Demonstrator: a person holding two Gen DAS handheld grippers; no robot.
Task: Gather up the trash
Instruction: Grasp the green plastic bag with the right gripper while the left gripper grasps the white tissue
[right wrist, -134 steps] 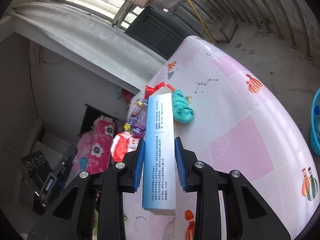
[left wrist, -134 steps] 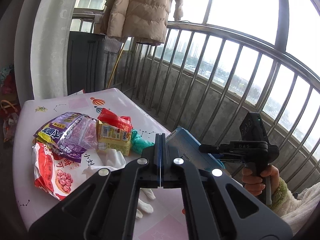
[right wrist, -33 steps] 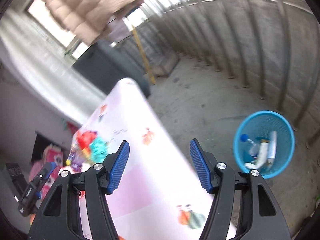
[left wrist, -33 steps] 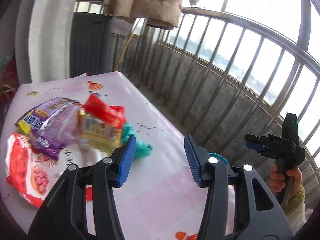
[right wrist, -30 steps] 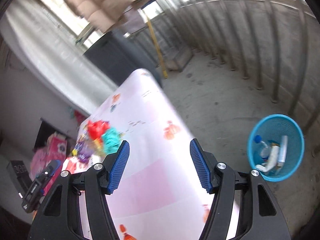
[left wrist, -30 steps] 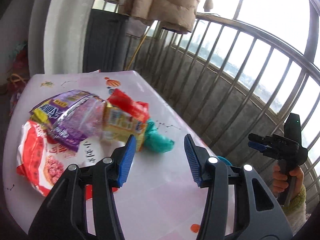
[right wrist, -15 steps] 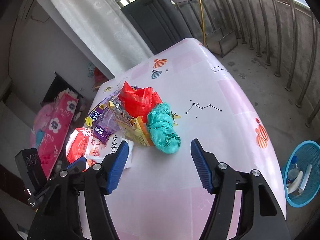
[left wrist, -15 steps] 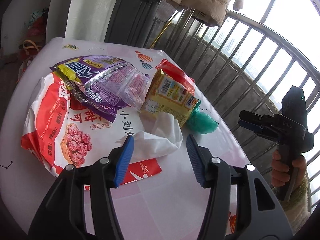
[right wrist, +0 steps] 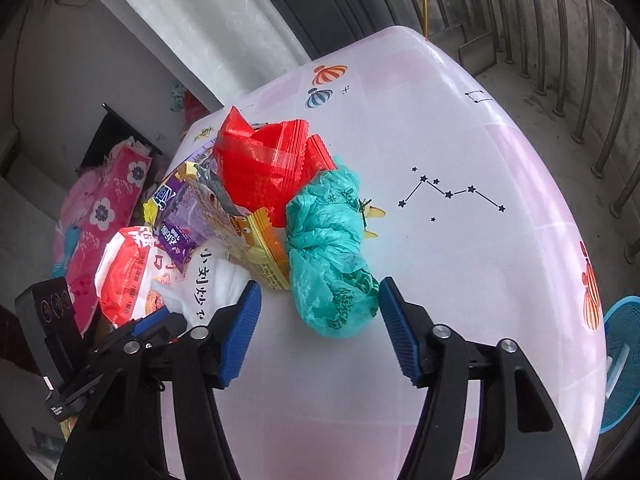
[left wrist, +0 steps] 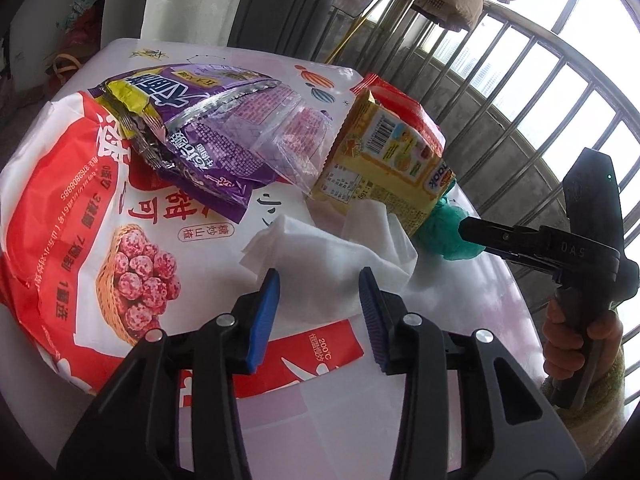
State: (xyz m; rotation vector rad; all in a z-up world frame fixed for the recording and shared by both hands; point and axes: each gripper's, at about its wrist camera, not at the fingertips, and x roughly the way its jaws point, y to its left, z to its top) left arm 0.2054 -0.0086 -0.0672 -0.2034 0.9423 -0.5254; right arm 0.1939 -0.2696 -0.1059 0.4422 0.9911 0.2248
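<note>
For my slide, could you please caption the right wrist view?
Right gripper, jaws closing, empty, approaches the crumpled teal plastic bag beside snack wrappers.

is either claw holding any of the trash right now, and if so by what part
Nothing is held. The left claw is closing around the white tissue, the right claw around the teal plastic bag; neither grips yet.

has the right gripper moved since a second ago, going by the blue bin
Yes. The right gripper has swung away from the blue bin, now at the frame's right edge, and over the table toward the teal plastic bag; its jaws are closing.
</note>
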